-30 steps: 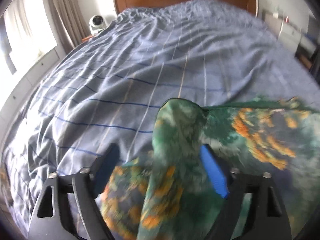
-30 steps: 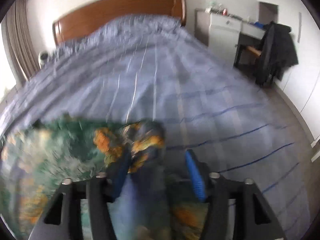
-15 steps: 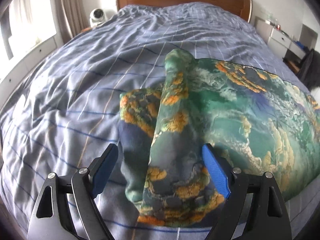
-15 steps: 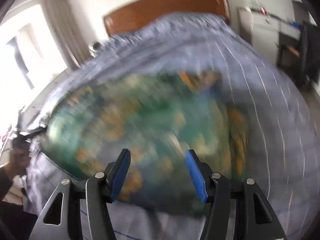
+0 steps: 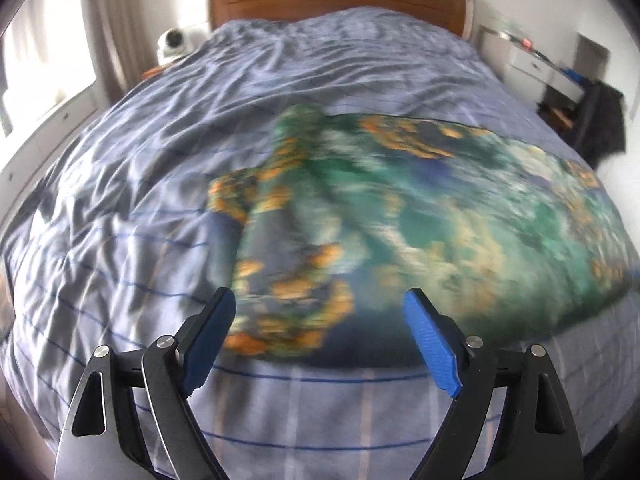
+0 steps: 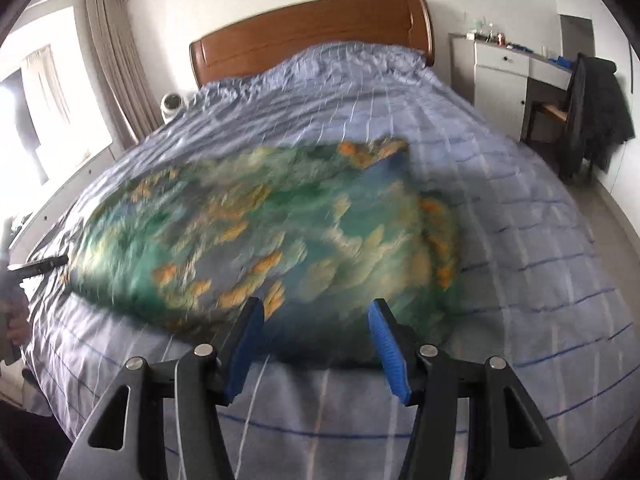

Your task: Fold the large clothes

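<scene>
The green-orange garment (image 5: 420, 208) lies flat on the bed (image 5: 168, 128), on the blue striped cover, in the half far from the wooden headboard (image 5: 336, 4). Its long axis runs across the bed, approx. parallel to the headboard. In the left wrist view one narrower folded strip of it runs from the near edge toward the headboard, at the garment's left end; the rest spreads to the right. The pattern is blurred, so details of the folds cannot be told.

Left tongs (image 5: 320, 338) are released, blue pads wide apart, nothing between them. They hang just above the garment's near edge, pointing toward the headboard.

Right tongs (image 6: 316, 346) are also released w/ pads apart, holding nothing, over the near edge of the garment (image 6: 264, 232) at its other end, pointing toward the headboard too (image 6: 312, 36).

A white drawer unit (image 6: 504, 80) stands right of the headboard, a dark jacket (image 6: 596, 112) hangs near it.
</scene>
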The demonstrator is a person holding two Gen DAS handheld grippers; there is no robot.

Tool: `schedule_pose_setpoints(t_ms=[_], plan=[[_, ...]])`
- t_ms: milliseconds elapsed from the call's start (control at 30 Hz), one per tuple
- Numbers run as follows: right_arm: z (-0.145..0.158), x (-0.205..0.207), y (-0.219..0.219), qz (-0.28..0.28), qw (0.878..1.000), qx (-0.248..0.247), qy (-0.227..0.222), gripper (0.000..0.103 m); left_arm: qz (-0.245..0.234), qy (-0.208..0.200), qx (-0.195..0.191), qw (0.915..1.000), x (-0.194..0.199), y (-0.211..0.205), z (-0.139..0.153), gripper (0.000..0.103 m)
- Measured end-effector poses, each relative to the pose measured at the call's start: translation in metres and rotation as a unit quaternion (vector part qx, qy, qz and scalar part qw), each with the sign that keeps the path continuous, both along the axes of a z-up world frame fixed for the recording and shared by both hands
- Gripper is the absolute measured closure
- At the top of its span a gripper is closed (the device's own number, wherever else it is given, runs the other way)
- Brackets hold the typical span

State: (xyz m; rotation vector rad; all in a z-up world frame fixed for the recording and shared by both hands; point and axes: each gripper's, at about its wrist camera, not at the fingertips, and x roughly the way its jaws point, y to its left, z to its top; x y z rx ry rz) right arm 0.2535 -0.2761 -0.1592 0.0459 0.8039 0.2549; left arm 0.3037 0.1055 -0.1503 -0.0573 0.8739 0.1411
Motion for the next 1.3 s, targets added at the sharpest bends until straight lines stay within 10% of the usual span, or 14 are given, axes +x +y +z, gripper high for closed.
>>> schedule_pose_setpoints(t_ms=[267,633,1300], plan=[[-0.007,-0.03,0.009,-0.009,0.998,0.06,0.007,0.047,-0.119,-0.004,0.009,0.9928,0.05,-0.081,0.025,0.012],[0.016,-0.102,0.004,0.005,0.995,0.102,-0.007,0.043,-0.108,0.022,0.031,0.9934,0.164,-0.128,0.01,0.012],[0.001,-0.107,-0.013,-0.031,0.989,0.144,0.021,0.043,-0.19,0.0,0.084,0.9782,0.055,-0.158,-0.026,0.008]])
